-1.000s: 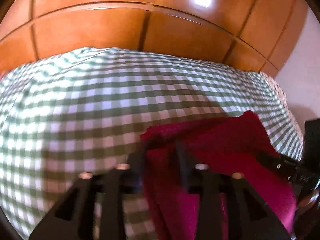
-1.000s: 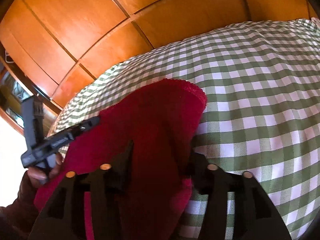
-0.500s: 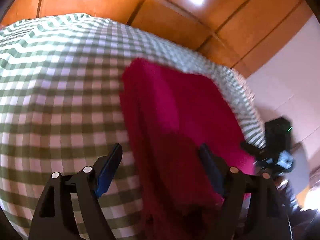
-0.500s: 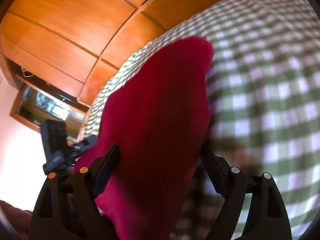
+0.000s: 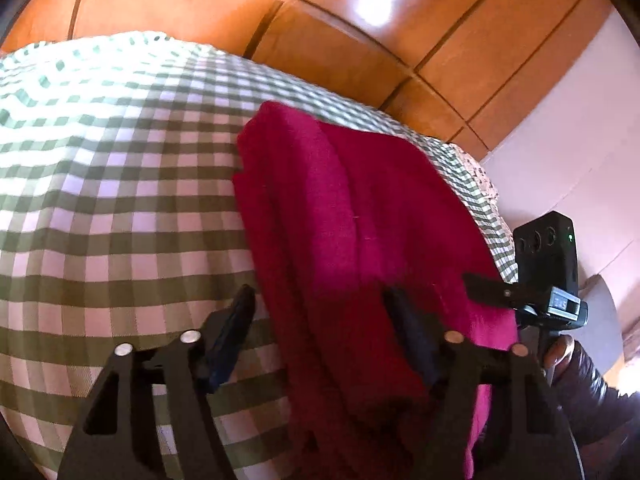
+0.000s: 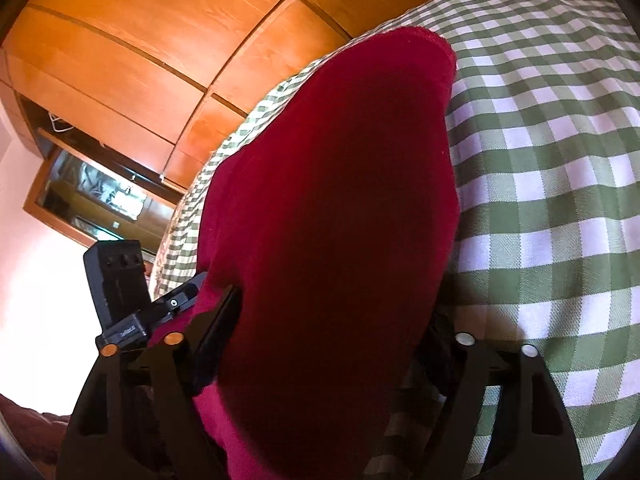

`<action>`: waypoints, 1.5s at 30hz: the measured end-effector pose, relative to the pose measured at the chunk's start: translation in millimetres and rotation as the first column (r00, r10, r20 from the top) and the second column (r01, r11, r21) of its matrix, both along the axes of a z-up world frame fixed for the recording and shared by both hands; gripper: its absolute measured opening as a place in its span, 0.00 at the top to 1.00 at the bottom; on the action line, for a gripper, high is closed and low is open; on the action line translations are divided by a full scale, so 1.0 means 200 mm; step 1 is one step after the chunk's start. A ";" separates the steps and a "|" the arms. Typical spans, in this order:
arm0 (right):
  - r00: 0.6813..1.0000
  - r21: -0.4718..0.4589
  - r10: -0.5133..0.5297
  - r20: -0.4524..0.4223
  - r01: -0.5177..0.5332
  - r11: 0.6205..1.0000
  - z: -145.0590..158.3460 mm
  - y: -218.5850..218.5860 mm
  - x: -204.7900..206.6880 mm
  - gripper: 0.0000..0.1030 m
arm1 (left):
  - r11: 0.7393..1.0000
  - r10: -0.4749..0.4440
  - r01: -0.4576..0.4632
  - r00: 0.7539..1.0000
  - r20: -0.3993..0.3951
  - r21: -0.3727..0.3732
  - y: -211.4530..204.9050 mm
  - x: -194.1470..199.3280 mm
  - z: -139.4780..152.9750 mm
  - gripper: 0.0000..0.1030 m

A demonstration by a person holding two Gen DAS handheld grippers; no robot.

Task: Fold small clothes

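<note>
A folded magenta-red cloth [image 5: 360,220] lies on the green-and-white checked bedspread [image 5: 112,200]. My left gripper [image 5: 320,312] is open, its jaws wide apart on either side of the cloth's near left edge. In the right wrist view the same cloth [image 6: 340,200] fills the middle. My right gripper [image 6: 332,320] is open too, its fingers straddling the cloth's near end. Each gripper shows in the other's view: the right one [image 5: 520,292] at the cloth's right edge, the left one [image 6: 160,308] at its left edge.
Orange wooden wardrobe panels [image 5: 320,20] rise behind the bed. A pale wall [image 5: 568,140] stands to the right. A wood-framed mirror or window [image 6: 92,196] is at the left. The bedspread [image 6: 560,160] stretches away to the right of the cloth.
Both grippers were shut on the cloth one second ago; both have opened and let it go. The cloth now lies folded lengthwise on the bed, and both cameras have tilted.
</note>
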State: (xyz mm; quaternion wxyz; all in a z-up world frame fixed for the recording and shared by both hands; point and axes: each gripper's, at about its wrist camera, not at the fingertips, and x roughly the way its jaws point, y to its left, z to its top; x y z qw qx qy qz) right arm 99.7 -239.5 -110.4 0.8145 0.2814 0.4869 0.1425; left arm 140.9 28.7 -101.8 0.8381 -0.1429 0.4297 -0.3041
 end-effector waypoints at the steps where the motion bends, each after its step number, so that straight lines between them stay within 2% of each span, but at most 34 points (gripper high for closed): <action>1: 1.000 -0.009 0.002 0.004 -0.002 1.000 0.01 -0.01 -0.01 0.36 | 1.000 -0.005 0.005 1.000 0.017 0.005 -0.01 -0.01 0.02 0.42; 4: 1.000 -0.051 0.017 0.021 -0.015 0.999 0.05 0.02 -0.01 0.44 | 1.000 -0.012 0.011 0.999 0.049 0.030 -0.05 0.02 0.05 0.47; 6: 0.999 -0.082 0.026 0.028 -0.024 0.996 0.08 0.05 -0.01 0.46 | 1.000 -0.015 0.014 0.998 0.057 0.015 -0.05 0.02 0.07 0.55; 8: 0.999 -0.100 0.032 0.038 -0.028 0.995 0.11 0.07 -0.03 0.49 | 1.000 -0.026 0.026 0.998 0.060 -0.001 -0.07 0.03 0.07 0.67; 10: 0.998 -0.116 0.036 0.050 -0.030 0.993 0.14 0.09 -0.04 0.51 | 0.999 -0.038 0.039 0.997 0.067 -0.017 -0.08 0.03 0.09 0.73; 13: 0.995 -0.145 0.045 0.087 -0.032 0.989 0.21 0.08 -0.08 0.53 | 0.996 -0.076 0.080 0.993 0.086 -0.040 -0.12 0.02 0.12 0.75; 17: 0.987 -0.193 0.020 0.162 0.012 0.981 0.36 -0.01 -0.11 0.55 | 0.987 -0.150 0.155 0.980 0.127 -0.031 -0.26 0.08 0.22 0.76; 21: 0.966 -0.220 -0.054 0.253 0.112 0.969 0.52 -0.20 -0.12 0.55 | 0.972 -0.227 0.233 0.951 0.209 -0.004 -0.53 0.24 0.41 0.76; 24: 0.939 -0.224 -0.140 0.314 0.217 0.950 0.61 -0.41 -0.14 0.55 | 0.959 -0.278 0.283 0.925 0.258 0.021 -0.78 0.37 0.54 0.76; 27: 0.908 -0.207 -0.250 0.337 0.330 0.921 0.61 -0.63 -0.14 0.55 | 0.945 -0.326 0.324 0.910 0.257 0.050 -1.06 0.51 0.58 0.75; 29: 0.891 -0.190 -0.336 0.306 0.403 0.895 0.53 -0.81 -0.15 0.55 | 0.935 -0.356 0.343 0.905 0.235 0.095 -1.23 0.58 0.55 0.75; 32: 0.880 -0.209 -0.430 0.204 0.468 0.859 0.33 -1.01 -0.18 0.54 | 0.908 -0.397 0.363 0.905 0.150 0.211 -1.46 0.67 0.38 0.73; 33: 0.878 -0.223 -0.449 0.166 0.477 0.850 0.25 -1.02 -0.18 0.52 | 0.886 -0.410 0.370 0.906 0.101 0.280 -1.54 0.69 0.27 0.72; 34: 0.875 -0.238 -0.466 0.131 0.484 0.842 0.17 -1.05 -0.18 0.46 | 0.863 -0.416 0.364 0.906 0.084 0.350 -1.59 0.70 0.17 0.61; 35: 0.865 -0.217 -0.483 0.135 0.502 0.837 0.11 -1.07 -0.21 0.43 | 0.863 -0.410 0.350 0.907 0.101 0.364 -1.60 0.69 0.14 0.47; 36: 0.857 -0.194 -0.494 0.147 0.515 0.835 0.10 -1.08 -0.23 0.39 | 0.873 -0.380 0.307 0.915 0.136 0.379 -1.59 0.68 0.14 0.41; 37: 0.852 -0.181 -0.503 0.147 0.523 0.833 0.09 -1.09 -0.24 0.35 | 0.879 -0.368 0.297 0.920 0.133 0.373 -1.58 0.68 0.14 0.38; 39: 0.848 -0.203 -0.508 0.148 0.529 0.824 0.11 -1.09 -0.24 0.31 | 0.898 -0.339 0.289 0.935 0.103 0.331 -1.54 0.70 0.16 0.39; 41: 0.846 -0.269 -0.511 0.151 0.533 0.802 0.17 -1.06 -0.23 0.27 | 0.909 -0.317 0.263 0.940 0.128 0.322 -1.50 0.69 0.21 0.39; 43: 0.836 -0.351 -0.516 0.186 0.547 0.760 0.26 -1.01 -0.25 0.26 | 0.920 -0.293 0.228 0.940 0.173 0.320 -1.44 0.63 0.27 0.39; 45: 0.824 -0.418 -0.515 0.234 0.564 0.712 0.33 -0.97 -0.27 0.26 | 0.937 -0.266 0.204 0.943 0.200 0.285 -1.36 0.56 0.30 0.40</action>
